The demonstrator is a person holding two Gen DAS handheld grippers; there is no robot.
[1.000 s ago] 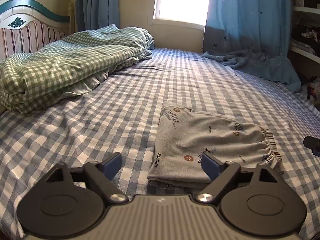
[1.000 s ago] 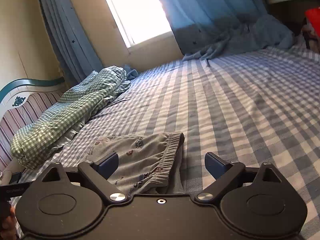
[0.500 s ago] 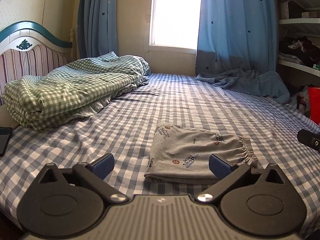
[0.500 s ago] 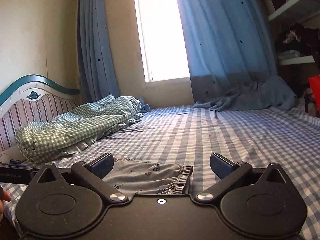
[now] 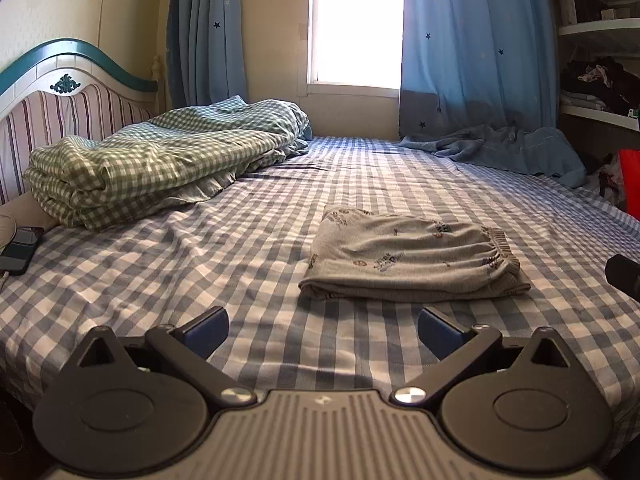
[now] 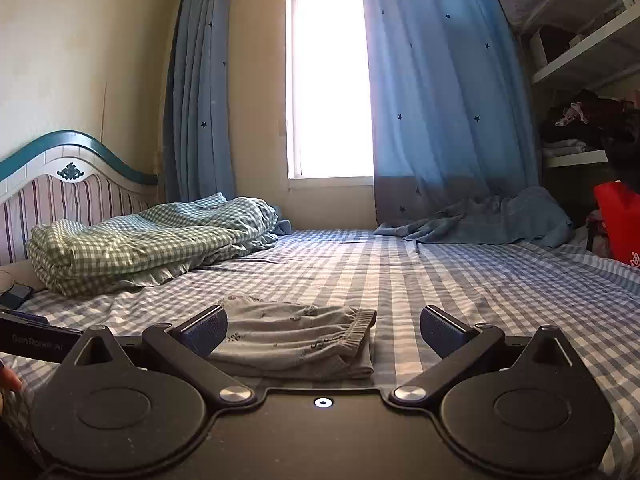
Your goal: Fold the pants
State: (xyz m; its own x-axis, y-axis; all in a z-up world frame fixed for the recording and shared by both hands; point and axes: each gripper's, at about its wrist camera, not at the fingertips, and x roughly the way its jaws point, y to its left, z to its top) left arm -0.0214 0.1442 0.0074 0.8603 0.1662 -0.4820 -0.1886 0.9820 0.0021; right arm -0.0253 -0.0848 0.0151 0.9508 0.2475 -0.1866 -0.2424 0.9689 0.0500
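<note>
Finishing up, we hold both grippers — left gripper (image 5: 322, 326), right gripper (image 6: 323, 330) — wide apart and empty; the folded grey pants (image 5: 412, 258) lie on the checked bedsheet (image 5: 200, 248), right of the green quilt (image 5: 160, 156) — nothing more needed.

Plenty of open bed (image 5: 248, 248) around the folded pants (image 5: 408, 260), so a gripper had easy passage on every side. The rumpled green checked duvet (image 5: 160, 160) blocked the headboard end, a phone (image 5: 20, 250) sat at that edge, and the blue curtain (image 6: 480, 220) spilled onto the far corner.
</note>
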